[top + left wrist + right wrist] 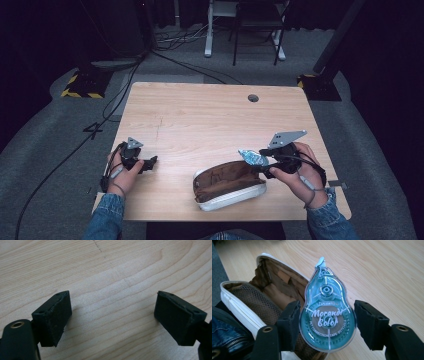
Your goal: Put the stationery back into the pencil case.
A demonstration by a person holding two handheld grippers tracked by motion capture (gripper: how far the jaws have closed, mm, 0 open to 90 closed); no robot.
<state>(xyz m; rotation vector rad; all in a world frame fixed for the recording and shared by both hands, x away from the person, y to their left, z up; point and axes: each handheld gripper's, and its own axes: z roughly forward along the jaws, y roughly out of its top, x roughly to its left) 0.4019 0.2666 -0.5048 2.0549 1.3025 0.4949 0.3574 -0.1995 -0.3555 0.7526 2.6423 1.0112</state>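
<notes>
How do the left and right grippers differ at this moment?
The left gripper is open with nothing between its fingers, over bare table. The right gripper is shut on a teal correction tape, beside the open pouch. Both have black fingers and are held by a hand.

The left hand (122, 167) rests low at the near left, and its left gripper (148, 163) points inward with the jaws spread wide and nothing between them. The right hand (295, 170) holds the right gripper (260, 161) raised, pointing left, with its pads (290, 322) clamped on a correction tape dispenser (327, 315).
</notes>
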